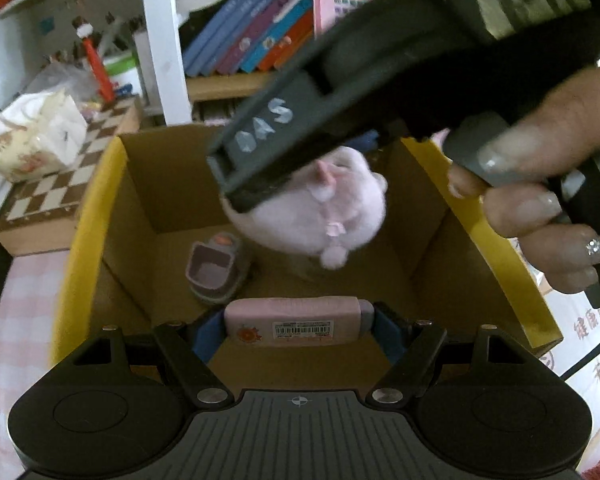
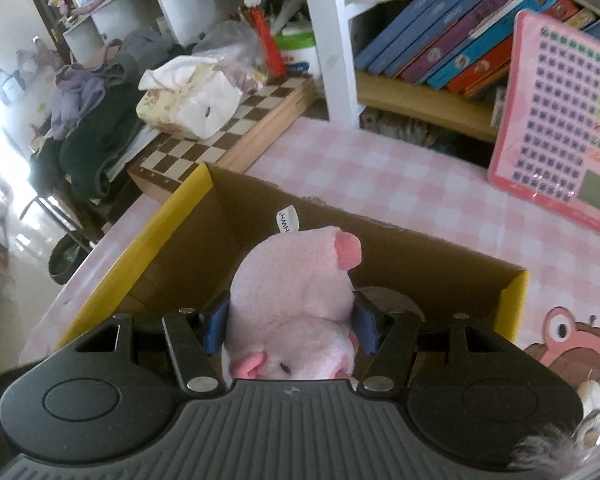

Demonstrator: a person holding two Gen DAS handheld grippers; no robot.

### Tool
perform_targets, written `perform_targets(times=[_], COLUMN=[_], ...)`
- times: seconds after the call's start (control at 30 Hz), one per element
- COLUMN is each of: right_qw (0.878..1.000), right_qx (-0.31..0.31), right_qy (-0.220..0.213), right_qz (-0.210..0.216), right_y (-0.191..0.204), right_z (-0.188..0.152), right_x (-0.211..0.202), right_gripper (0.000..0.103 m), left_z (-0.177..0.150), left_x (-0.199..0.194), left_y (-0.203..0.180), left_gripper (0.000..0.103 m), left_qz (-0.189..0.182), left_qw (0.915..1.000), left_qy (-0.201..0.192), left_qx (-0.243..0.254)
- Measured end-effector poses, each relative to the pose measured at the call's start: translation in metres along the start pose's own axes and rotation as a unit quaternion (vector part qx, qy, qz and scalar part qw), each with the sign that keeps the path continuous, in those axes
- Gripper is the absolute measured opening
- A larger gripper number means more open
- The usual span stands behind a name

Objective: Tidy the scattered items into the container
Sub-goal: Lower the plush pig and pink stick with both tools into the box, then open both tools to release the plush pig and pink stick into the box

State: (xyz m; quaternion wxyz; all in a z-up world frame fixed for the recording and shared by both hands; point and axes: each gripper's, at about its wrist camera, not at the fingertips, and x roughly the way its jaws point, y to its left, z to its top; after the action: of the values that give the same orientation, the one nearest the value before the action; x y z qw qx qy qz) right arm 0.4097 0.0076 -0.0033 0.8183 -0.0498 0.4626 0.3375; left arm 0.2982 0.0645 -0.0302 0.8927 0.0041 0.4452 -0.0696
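Now both claws hang over the cardboard box point(image 1: 100, 216): left claw point(image 1: 296, 326) grips a pink shoe point(image 1: 296, 320), right claw point(image 2: 292, 330) clamps a plush pig point(image 2: 296, 280); next, I judge, release both.

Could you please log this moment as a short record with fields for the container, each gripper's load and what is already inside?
container: cardboard box, open, yellow flaps, on pink checked tablecloth
left gripper: shut on pink shoe, sole towards camera, over the box
right gripper: shut on pink plush pig, over the box
already inside: matching small shoe on the box floor
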Motion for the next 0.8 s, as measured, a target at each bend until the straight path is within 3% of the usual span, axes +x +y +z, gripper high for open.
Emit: perform_targets(times=[0.4, 0.8], right_qw=[0.999, 0.998], right_qx=[-0.004, 0.012], right_qy=[0.006, -0.003], right_qz=[0.038, 0.057], right_y=[0.010, 0.010], right_z=[0.005, 0.004], right_x=[0.010, 0.005], right_gripper=[0.059, 0.059], left_z=[-0.002, -0.006], left_x=[0.016, 0.006], left_y=[0.001, 0.000], left_gripper=[0.079, 0.080], left_qz=[-0.013, -0.007], left_qw=[0.9992, 0.9994], left_qy=[0.034, 0.028], left_qx=[-0.017, -0.019])
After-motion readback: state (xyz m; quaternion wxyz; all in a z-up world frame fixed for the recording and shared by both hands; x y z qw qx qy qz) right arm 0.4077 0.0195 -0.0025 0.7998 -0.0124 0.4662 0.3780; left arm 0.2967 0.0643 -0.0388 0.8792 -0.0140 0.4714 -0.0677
